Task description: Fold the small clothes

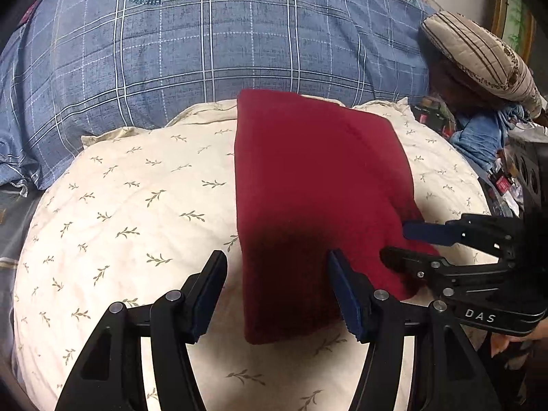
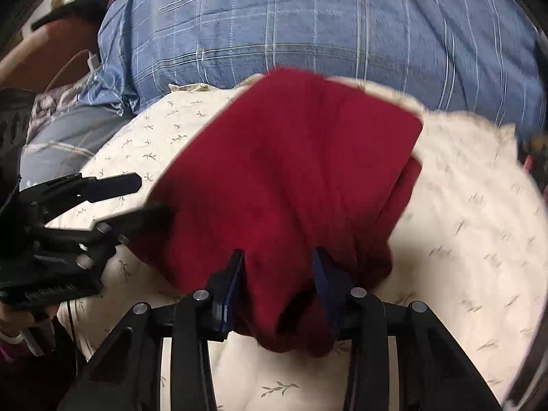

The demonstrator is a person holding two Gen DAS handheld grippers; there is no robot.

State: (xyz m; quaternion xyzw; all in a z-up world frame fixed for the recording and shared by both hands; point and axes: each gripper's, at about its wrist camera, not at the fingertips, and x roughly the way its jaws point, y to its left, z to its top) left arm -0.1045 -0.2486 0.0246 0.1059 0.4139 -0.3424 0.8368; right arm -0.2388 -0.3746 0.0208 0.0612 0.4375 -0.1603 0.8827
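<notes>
A dark red garment (image 1: 318, 185), folded into a thick rectangle, lies on a cream pillow (image 1: 137, 188) with a leaf print. My left gripper (image 1: 277, 291) is open at the garment's near left corner: one finger is over the pillow, the other over the red cloth. In the right wrist view this gripper (image 2: 147, 197) sits at the garment's (image 2: 284, 171) left edge. My right gripper (image 2: 279, 270) straddles a bunched near edge of the garment. Cloth fills the gap between its parted fingers, and I see no firm pinch. From the left wrist view, the right gripper (image 1: 399, 245) is at the garment's right corner.
A blue plaid duvet (image 1: 205, 51) rises behind the pillow. At the far right are a striped cushion (image 1: 479, 54), a crumpled blue cloth (image 1: 479, 137) and dark clutter with a black box (image 1: 531, 171). A person's hand (image 1: 507, 342) holds the right gripper.
</notes>
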